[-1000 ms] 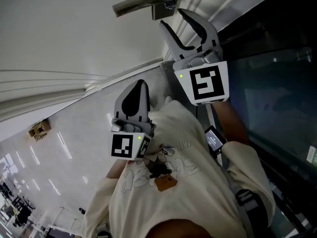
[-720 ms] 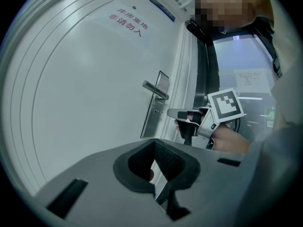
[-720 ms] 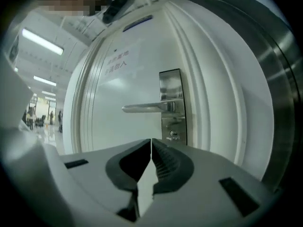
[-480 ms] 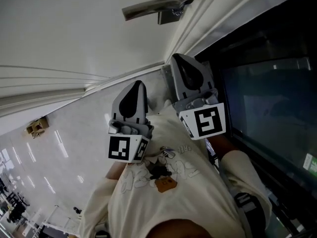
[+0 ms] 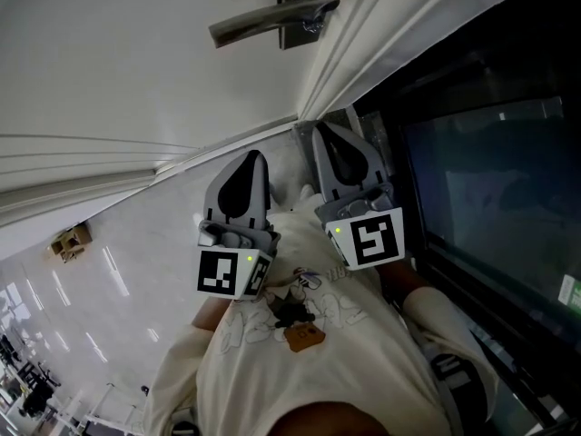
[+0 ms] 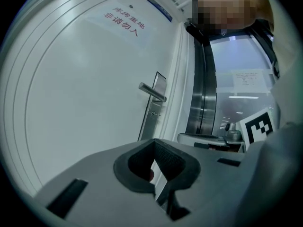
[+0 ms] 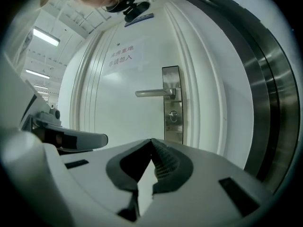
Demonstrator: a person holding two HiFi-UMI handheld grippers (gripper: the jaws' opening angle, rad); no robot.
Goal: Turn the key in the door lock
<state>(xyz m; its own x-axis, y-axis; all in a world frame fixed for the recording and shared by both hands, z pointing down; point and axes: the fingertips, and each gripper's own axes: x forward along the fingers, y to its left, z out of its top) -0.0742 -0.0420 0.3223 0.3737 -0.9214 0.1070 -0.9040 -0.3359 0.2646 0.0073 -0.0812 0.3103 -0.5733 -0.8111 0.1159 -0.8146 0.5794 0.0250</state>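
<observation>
A white door carries a metal lever handle on a steel lock plate. A small key sits in the lock below the handle, also seen as the key in the left gripper view. My right gripper is shut and empty, held back from the lock and below it in the head view. My left gripper hangs beside it, shut with nothing in it. Both point at the door, well short of it; the jaw tips meet in each gripper view.
A white door frame runs right of the lock, with a dark glass panel and a metal post beyond. The person's cream shirt fills the lower head view. A shiny floor lies at left.
The right gripper was open and up near the lock plate; it has shut and dropped back toward the person, rolling a little. The left gripper has stayed put.
</observation>
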